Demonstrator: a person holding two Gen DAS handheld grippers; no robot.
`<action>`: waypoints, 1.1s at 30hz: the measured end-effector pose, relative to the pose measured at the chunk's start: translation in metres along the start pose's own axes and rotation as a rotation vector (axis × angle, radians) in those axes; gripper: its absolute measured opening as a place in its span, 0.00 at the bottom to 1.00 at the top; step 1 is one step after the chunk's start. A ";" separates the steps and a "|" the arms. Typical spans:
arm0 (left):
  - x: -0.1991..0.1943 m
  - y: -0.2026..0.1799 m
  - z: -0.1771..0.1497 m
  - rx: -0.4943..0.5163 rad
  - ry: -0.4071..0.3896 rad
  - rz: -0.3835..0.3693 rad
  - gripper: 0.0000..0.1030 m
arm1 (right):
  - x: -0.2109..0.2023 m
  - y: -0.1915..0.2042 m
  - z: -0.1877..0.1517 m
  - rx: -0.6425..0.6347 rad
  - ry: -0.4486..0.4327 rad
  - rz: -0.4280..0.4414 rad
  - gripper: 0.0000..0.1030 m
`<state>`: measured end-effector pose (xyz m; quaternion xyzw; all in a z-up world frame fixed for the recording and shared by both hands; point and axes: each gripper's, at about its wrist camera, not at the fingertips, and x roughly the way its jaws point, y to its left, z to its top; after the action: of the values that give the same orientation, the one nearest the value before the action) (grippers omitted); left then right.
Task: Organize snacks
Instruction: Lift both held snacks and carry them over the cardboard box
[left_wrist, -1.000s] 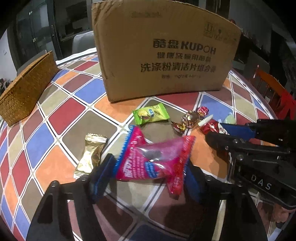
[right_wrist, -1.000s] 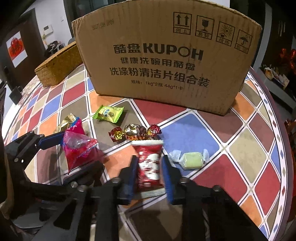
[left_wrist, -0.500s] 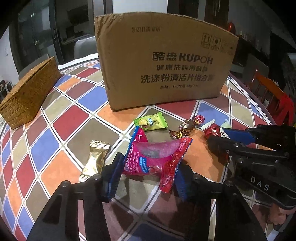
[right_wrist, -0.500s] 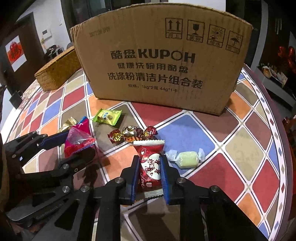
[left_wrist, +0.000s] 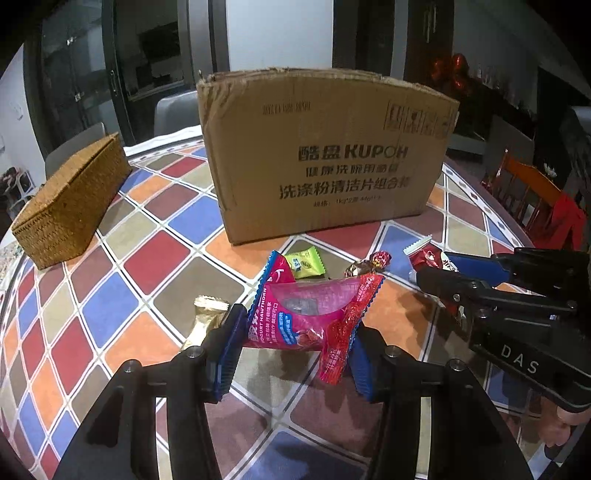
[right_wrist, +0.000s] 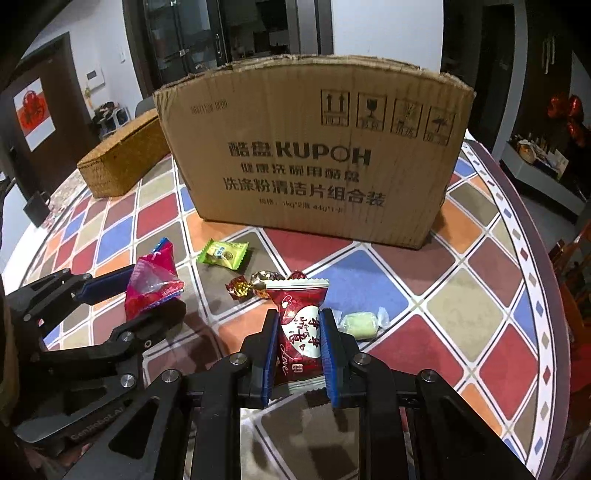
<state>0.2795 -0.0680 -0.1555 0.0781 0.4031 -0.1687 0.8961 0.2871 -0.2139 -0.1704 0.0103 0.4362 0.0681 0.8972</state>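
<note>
My left gripper (left_wrist: 295, 350) is shut on a pink snack packet (left_wrist: 310, 314), held a little above the table; from the right wrist view the same packet (right_wrist: 153, 284) shows between the left fingers. My right gripper (right_wrist: 298, 350) is shut on a dark red heart-printed snack packet (right_wrist: 297, 332), also lifted; its white end (left_wrist: 424, 254) pokes out in the left wrist view. Still lying on the table are a green packet (right_wrist: 223, 254), foil-wrapped candies (right_wrist: 258, 286), a pale green wrapped candy (right_wrist: 360, 325) and a gold packet (left_wrist: 205, 321).
A tall cardboard box (right_wrist: 314, 147) stands just behind the snacks. A woven basket (left_wrist: 70, 206) sits at the left on the round table with its coloured diamond cloth (right_wrist: 480, 295). A red-draped chair (left_wrist: 546, 206) stands beyond the right edge.
The left jaws have closed in on the pink packet. Both grippers have risen with their packets, so the table and box look farther below.
</note>
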 end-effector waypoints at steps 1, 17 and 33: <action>-0.002 0.000 0.001 -0.001 -0.003 0.002 0.49 | -0.002 0.000 0.001 -0.001 -0.005 -0.001 0.22; -0.043 -0.005 0.020 -0.016 -0.080 0.026 0.49 | -0.041 0.000 0.011 0.000 -0.076 -0.013 0.22; -0.072 -0.010 0.039 -0.021 -0.131 0.048 0.49 | -0.072 -0.008 0.025 0.020 -0.138 -0.027 0.22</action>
<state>0.2586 -0.0711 -0.0754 0.0672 0.3434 -0.1476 0.9251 0.2636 -0.2302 -0.0990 0.0181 0.3743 0.0508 0.9257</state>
